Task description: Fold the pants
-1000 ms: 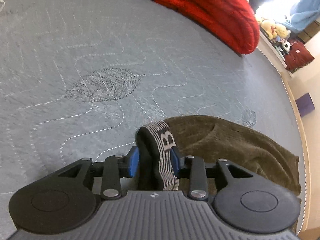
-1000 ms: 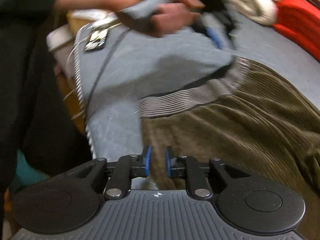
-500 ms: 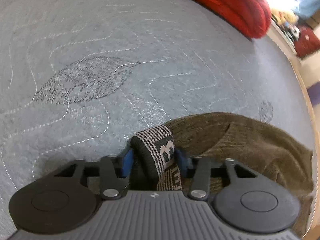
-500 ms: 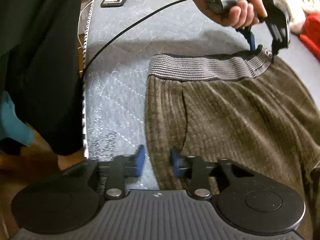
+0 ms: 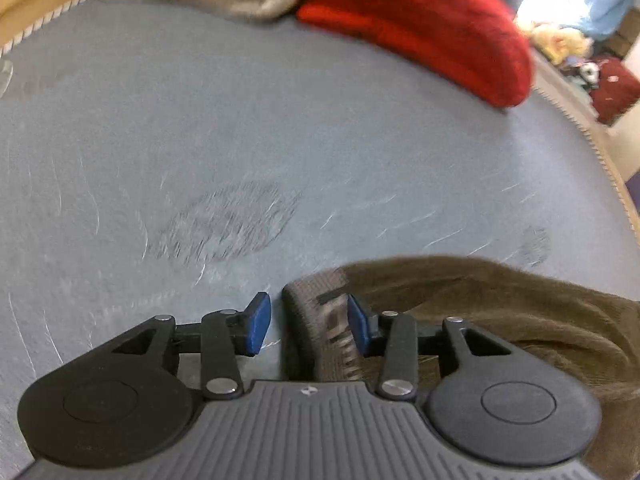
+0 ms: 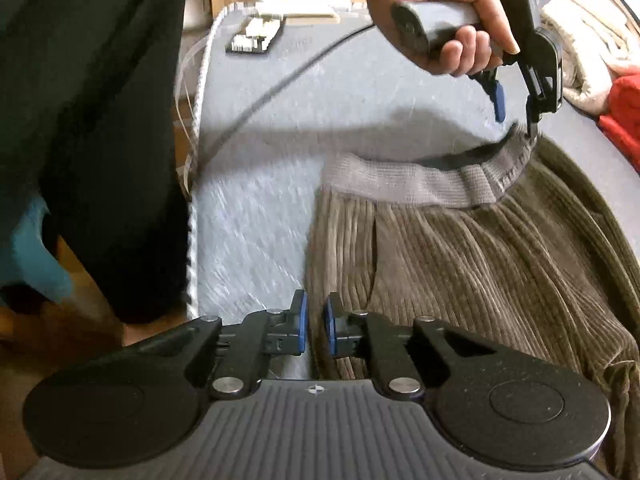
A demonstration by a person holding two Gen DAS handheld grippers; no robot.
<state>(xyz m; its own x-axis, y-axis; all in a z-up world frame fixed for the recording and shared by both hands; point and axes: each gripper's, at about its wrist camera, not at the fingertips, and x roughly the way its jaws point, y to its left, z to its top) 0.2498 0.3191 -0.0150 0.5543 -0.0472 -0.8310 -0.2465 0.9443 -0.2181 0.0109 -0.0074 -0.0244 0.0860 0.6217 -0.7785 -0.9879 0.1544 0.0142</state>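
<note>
Waistband [image 5: 320,320] released, seemingly, between left gripper [image 5: 308,322]

The pants [image 6: 480,272] are olive-brown corduroy with a grey ribbed elastic waistband [image 6: 420,184], spread across the right half of the right wrist view. In the left wrist view they lie crumpled at lower right, waistband end at bottom centre.

1. The left wrist camera is sitting close above its own hand-held gripper [image 5: 308,322], looking steeply down across the grey bed [image 5: 240,128] toward twelve o'clock.
2. The right wrist camera is looking down along the bed's near edge.
3. Both views are sharing the brown pants [image 5: 500,312] [image 6: 480,272], at four o'clock and three o'clock.
</note>
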